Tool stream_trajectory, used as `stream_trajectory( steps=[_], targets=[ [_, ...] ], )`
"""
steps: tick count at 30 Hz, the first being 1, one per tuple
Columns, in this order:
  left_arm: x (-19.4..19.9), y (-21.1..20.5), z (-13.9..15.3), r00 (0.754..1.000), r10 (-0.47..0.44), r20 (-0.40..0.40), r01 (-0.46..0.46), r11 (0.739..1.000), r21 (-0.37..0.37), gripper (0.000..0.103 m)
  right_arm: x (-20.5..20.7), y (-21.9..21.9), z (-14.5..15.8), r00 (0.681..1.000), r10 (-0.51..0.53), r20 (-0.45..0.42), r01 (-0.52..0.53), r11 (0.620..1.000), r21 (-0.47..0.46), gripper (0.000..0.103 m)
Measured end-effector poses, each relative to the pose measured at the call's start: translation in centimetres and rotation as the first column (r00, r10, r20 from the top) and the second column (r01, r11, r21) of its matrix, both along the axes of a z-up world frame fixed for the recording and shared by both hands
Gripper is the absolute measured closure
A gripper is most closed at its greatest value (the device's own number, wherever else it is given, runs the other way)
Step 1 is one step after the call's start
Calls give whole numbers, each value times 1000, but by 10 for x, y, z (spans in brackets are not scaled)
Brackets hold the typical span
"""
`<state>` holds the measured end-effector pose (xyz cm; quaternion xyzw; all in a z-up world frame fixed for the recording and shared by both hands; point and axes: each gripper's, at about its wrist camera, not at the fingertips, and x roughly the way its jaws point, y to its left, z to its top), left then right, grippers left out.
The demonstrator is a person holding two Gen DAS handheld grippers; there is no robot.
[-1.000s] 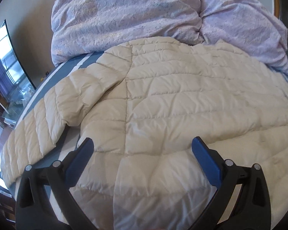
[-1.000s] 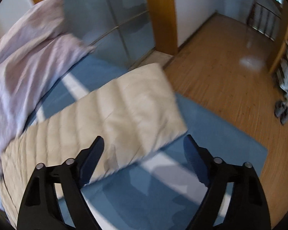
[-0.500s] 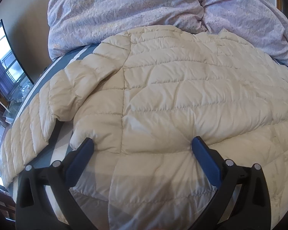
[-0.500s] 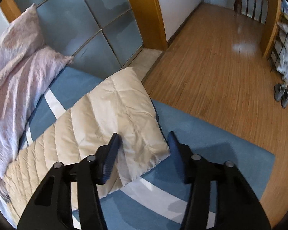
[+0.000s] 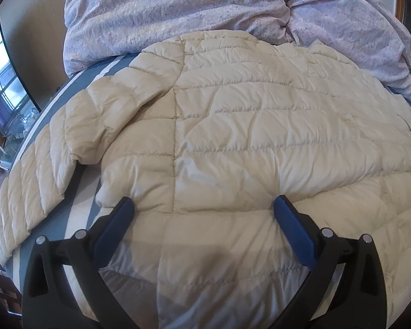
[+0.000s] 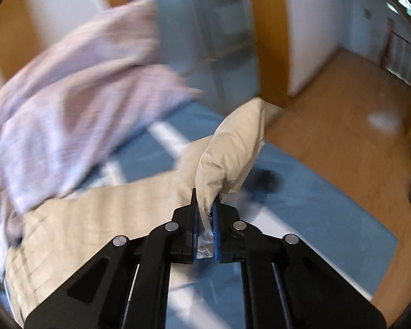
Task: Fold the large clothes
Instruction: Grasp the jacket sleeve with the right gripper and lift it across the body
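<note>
Jacket (image 5: 246, 126): lay flat on the bed (image 6: 309, 192), back side up, near the pink quilt (image 5: 178, 13).
Look: cream, puffy, stitched in rows, soft and thick.
Long way: ran from the hem, close under the left gripper (image 5: 202, 208), up to the collar by the quilt.
Left gripper: spread wide, held nothing, tips pressed down on the hem end.
Right gripper (image 6: 205, 208): clamped tight on the sleeve (image 6: 233, 148) end, lifted off the bed.
Sleeve: stuck up and away from the blue pads (image 6: 216, 219), bunched where pinched.
Other sleeve (image 5: 54, 148): lay loose on the left side, bent at the elbow.
Nearer one: right gripper, already on its sleeve.
Which way next: body lay to the left of the right gripper, so likely a swing of the sleeve left, across the back.
Watch out: slippery cloth, could slide out.
</note>
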<state>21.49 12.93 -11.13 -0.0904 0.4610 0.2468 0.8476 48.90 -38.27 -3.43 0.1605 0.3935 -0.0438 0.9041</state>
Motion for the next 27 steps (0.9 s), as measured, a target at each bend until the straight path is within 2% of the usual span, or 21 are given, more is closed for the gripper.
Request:
stream_trajectory(
  steps=[3,7,9,13,17,20,23,27],
  targets=[
    [-8,3,6,1000,15,7,-15,1000,4,2,-5,55,14,990,143,21,-143,989,22,94],
    [-25,12,21,998,46,38,-47,999,21,2,-15,155,15,934,358,-1,-358,934,24,94],
    [-34,18,29,996,66,55,-68,997,32,2,-24,212,10,881,472,-31,-471,882,22,94],
    [-57,36,44,989,117,93,-122,992,45,2,-42,302,-2,789,610,-80,-610,792,17,94],
    [-78,54,53,980,162,115,-169,984,48,2,-64,372,-18,711,693,-117,-695,718,31,94],
    [-91,67,56,973,195,123,-202,978,49,2,-81,416,-25,671,730,-129,-734,679,28,94],
    [-103,78,58,965,229,125,-236,970,49,2,-91,453,-27,640,756,-137,-762,648,17,94],
    [-116,87,60,958,254,133,-263,964,49,2,-104,478,-35,614,773,-160,-784,621,-9,93]
  ],
)
